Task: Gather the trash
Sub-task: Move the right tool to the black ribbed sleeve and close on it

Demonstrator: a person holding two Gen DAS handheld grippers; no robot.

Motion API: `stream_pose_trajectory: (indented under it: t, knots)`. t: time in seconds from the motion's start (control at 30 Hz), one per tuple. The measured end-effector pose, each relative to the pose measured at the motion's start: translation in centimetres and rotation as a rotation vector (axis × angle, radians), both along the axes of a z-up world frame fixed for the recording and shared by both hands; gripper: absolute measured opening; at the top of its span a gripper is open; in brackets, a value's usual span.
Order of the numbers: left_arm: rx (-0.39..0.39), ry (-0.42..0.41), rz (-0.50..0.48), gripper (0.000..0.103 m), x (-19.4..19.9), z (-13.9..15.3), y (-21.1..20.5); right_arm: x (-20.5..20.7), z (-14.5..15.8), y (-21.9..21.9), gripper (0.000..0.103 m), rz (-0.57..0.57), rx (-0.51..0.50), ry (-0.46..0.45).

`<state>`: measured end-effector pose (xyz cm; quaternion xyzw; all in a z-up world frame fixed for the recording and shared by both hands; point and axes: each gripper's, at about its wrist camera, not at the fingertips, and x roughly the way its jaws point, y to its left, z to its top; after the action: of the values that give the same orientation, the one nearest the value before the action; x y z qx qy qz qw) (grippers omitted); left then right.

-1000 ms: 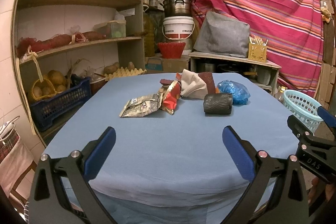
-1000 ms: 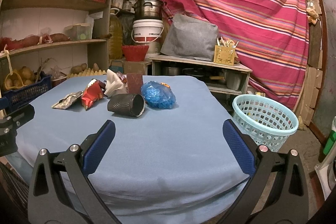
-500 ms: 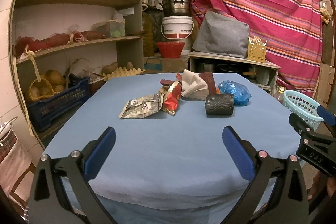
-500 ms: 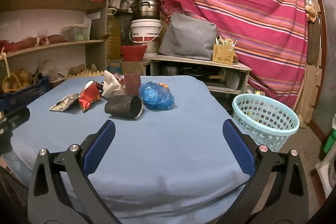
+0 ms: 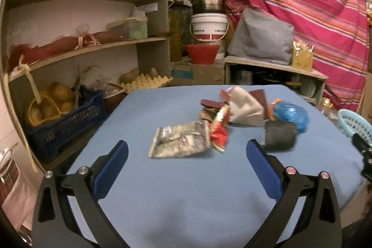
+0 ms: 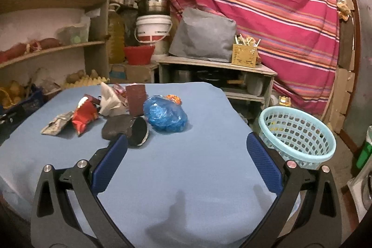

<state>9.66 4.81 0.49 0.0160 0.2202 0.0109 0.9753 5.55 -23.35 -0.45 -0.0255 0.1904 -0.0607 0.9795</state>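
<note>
Trash lies in a loose cluster on the blue bench (image 5: 186,190), toward its far half. From left to right in the left wrist view: a flat silver wrapper (image 5: 179,143), a crumpled red wrapper (image 5: 218,129), a beige crumpled bag (image 5: 243,106) with a brown packet (image 5: 259,95) behind it, a black ribbed cup (image 5: 279,136) lying on its side, and a blue plastic bag (image 5: 290,114) just behind the cup.

The left tool (image 5: 186,169) hovers above the near part of the bench with its jaws spread wide, holding and touching nothing. The right tool (image 6: 186,162) is likewise wide open and empty; the tip of its left finger overlaps the black cup (image 6: 126,128) in the view, though I cannot tell whether it touches. A light blue basket (image 6: 297,131) stands on the floor just past the bench's right edge.

Compared with half a second ago, both tools have come forward toward the pile: the silver wrapper now sits between the left tool's fingertips in the view, and the cup has come up to the right tool's left finger.
</note>
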Motion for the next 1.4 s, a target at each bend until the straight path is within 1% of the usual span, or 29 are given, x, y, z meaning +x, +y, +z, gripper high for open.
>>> stream_pose_trajectory:
  t: [0.13,0.2,0.27,0.3,0.4,0.57,0.67,0.87,0.9,1.0,1.03,1.1,1.13,1.17,1.2,1.27,1.33,1.4]
  knots:
    - [-0.004,0.06,-0.017,0.099,4.0,-0.8,0.7,2.4,0.0,0.6,0.099,0.0,-0.005,0.017]
    - [-0.003,0.084,-0.028,0.099,5.9,-1.4,0.8,3.7,-0.3,0.9,0.099,0.006,0.003,0.048]
    - [0.016,0.107,-0.023,0.099,7.7,-1.9,0.7,5.4,-0.8,1.2,0.099,0.013,0.018,0.095]
    - [0.016,0.131,-0.029,0.099,9.0,-2.3,0.9,6.0,-1.0,1.3,0.099,0.013,0.021,0.113]
    - [-0.011,0.188,-0.045,0.099,11.2,-3.3,1.3,8.0,-2.0,1.6,0.099,0.011,0.045,0.176]
    - [-0.031,0.23,-0.065,0.099,11.9,-5.2,1.6,9.9,-2.8,1.9,0.099,0.016,0.094,0.228]
    - [-0.031,0.285,-0.096,0.099,12.5,-6.2,1.3,10.6,-2.9,2.1,0.099,0.02,0.132,0.238]
    - [-0.036,0.339,-0.093,0.099,14.1,-6.9,1.9,11.7,-3.0,3.3,0.099,0.016,0.111,0.249]
    - [-0.041,0.342,-0.084,0.099,14.3,-7.0,2.2,11.8,-3.0,3.5,0.099,0.017,0.11,0.251]
    - [-0.078,0.35,-0.103,0.098,14.5,-7.1,2.8,12.4,-3.1,4.3,0.099,0.019,0.105,0.264]
    - [-0.079,0.353,-0.109,0.098,14.5,-7.2,2.9,12.6,-3.1,4.7,0.099,0.022,0.101,0.27]
    - [-0.073,0.362,-0.127,0.094,14.5,-7.2,2.9,12.8,-3.3,5.2,0.099,0.027,0.095,0.28]
    - [-0.066,0.379,-0.143,0.086,14.7,-7.4,2.8,13.0,-3.5,5.5,0.099,0.03,0.094,0.288]
    - [-0.061,0.396,-0.144,0.08,14.9,-7.6,2.7,13.2,-3.7,5.7,0.099,0.028,0.095,0.297]
    - [-0.066,0.407,-0.146,0.08,15.0,-7.8,2.7,13.4,-3.8,5.9,0.099,0.026,0.096,0.306]
    - [-0.073,0.402,-0.153,0.079,15.0,-7.7,2.9,13.8,-4.1,6.2,0.099,0.024,0.103,0.322]
    - [-0.056,0.402,-0.165,0.077,15.0,-7.8,2.8,14.1,-4.1,6.7,0.099,0.018,0.093,0.33]
    - [-0.059,0.413,-0.175,0.068,15.1,-7.9,2.9,14.5,-4.1,7.5,0.099,0.01,0.072,0.338]
